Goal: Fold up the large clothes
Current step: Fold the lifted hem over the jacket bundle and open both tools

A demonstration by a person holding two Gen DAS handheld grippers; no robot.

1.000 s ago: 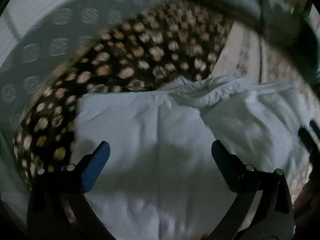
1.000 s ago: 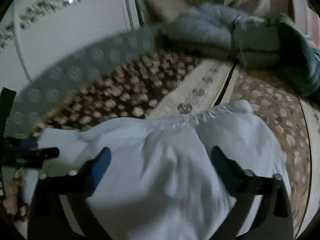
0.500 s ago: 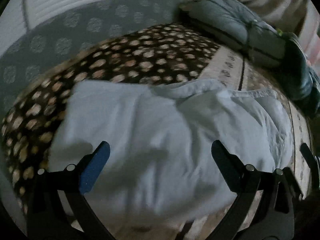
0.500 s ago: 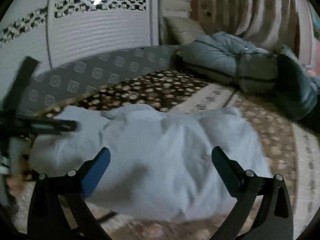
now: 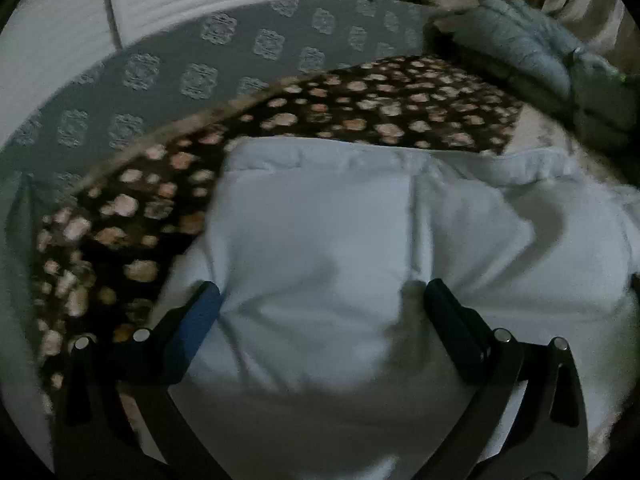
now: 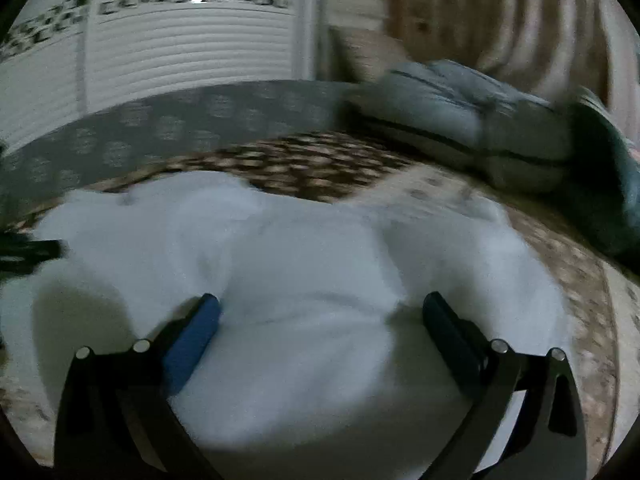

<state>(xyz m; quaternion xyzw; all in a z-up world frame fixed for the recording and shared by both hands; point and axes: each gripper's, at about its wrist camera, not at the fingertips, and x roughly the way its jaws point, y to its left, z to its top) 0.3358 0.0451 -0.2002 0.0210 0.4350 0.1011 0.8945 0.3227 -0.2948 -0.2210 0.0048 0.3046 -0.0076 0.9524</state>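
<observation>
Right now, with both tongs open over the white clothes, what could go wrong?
1. Both tongs, left and right, are spread wide over the puffy white garment, so closing might pinch only the top layer and undo the fold.
2. The garment's far edge looks bunched, so the fold may end up crooked.
3. The dim, blurry views make aiming harder.

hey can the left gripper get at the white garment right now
Probably yes. The left gripper is open with the white garment bulging between its fingers, and nothing lies in between, so closing should catch cloth.
</observation>
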